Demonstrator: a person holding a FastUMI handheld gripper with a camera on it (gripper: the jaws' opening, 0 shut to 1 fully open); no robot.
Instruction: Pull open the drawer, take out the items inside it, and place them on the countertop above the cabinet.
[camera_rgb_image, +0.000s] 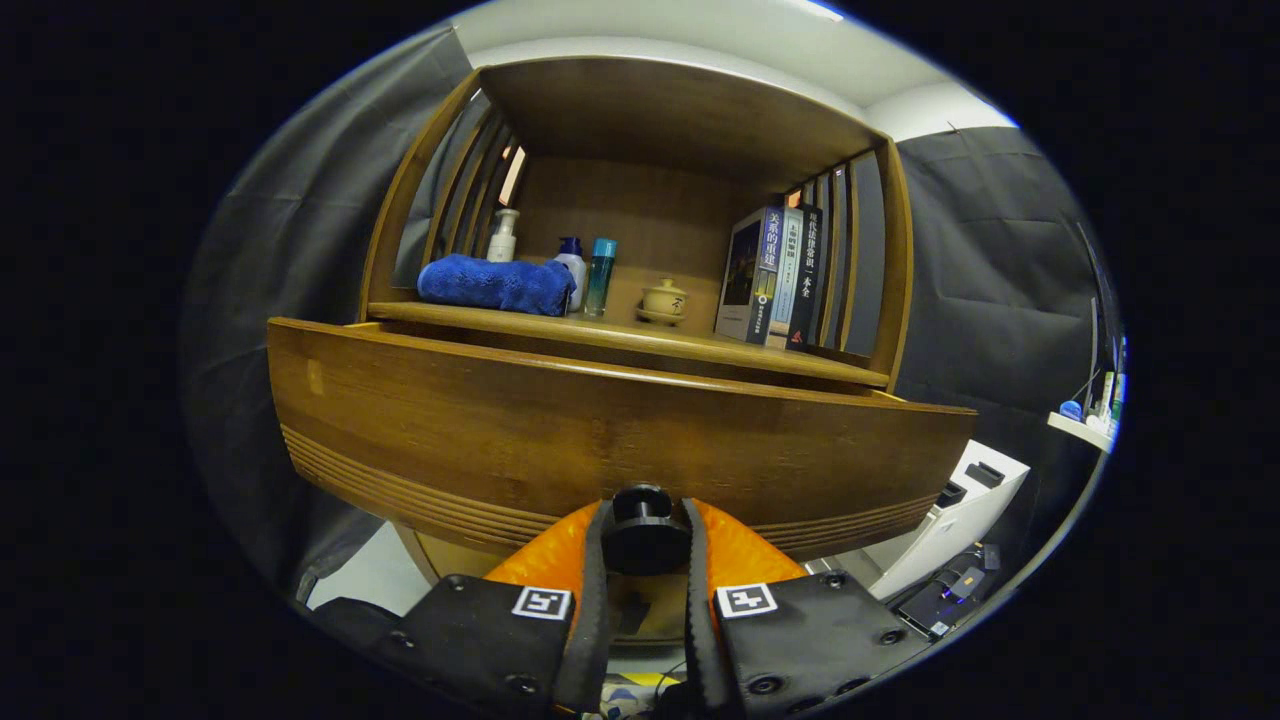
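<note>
My gripper (645, 535) is clenched on the drawer's round black knob (643, 530), one finger pressing each side. The wooden drawer front (600, 440) sits dead ahead, its long axis running crosswise to my fingers, already standing proud of the cabinet under the countertop (640, 335). Next pull should be straight back along the fingers; contents hidden from here.

Towel: folded blue fleecy cloth (495, 284), lying at the shelf's left end.
Bottles: white pump bottle (503, 237) behind the towel; white bottle with blue cap (572, 268) and slim teal bottle (600, 277) just beside it.
Pot: small cream lidded ceramic jar (664, 299), mid-shelf.
Books: upright row of paperbacks (775, 280), far right.
</note>
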